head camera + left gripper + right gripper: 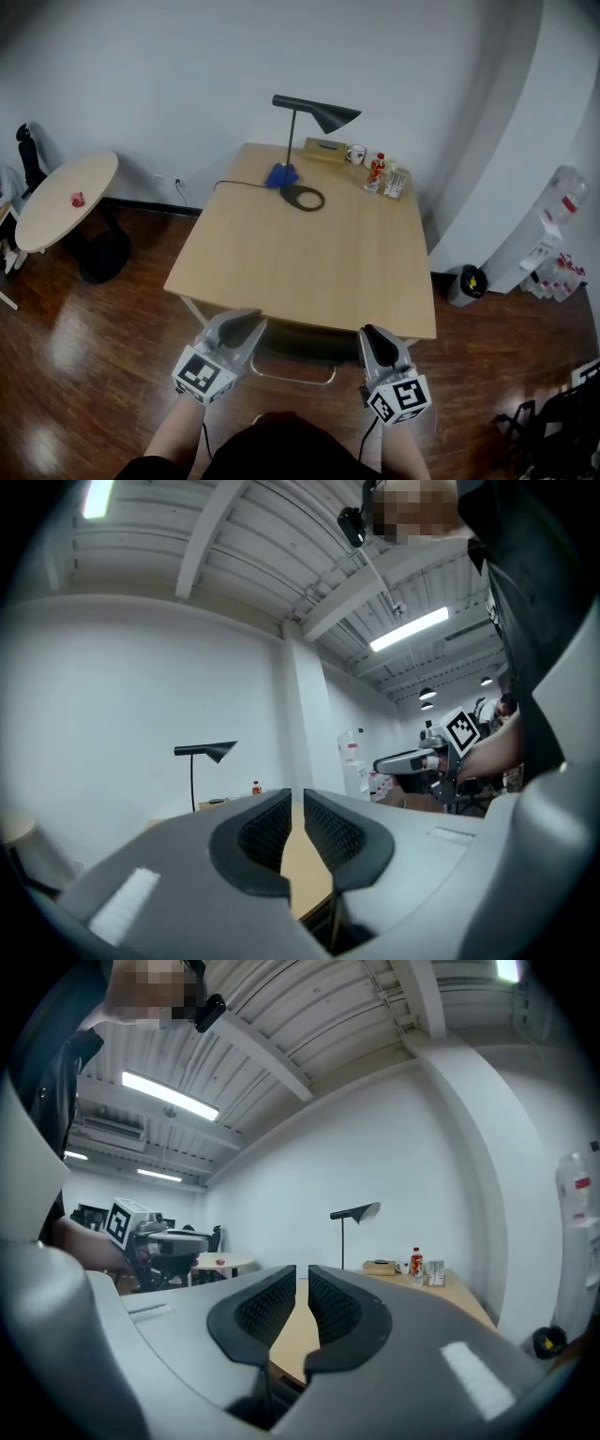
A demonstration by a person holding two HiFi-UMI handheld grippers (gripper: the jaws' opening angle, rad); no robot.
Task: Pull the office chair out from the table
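The office chair (302, 343) is tucked under the near edge of the wooden table (309, 262); only its dark back top and a chrome bar (294, 377) show. My left gripper (246, 328) is held at the chair's left corner and my right gripper (372, 339) at its right corner, both pointing level toward the table. In the left gripper view the left gripper (295, 803) is shut with only a sliver between the pads and nothing in it. In the right gripper view the right gripper (302, 1283) stands slightly open with nothing between its pads.
On the table's far end stand a black desk lamp (314, 112), a blue object (281, 175), a mug (355, 154) and a bottle (376, 169). A round table (66, 197) is at left, a bin (466, 284) and a water dispenser (548, 234) at right. The floor is dark wood.
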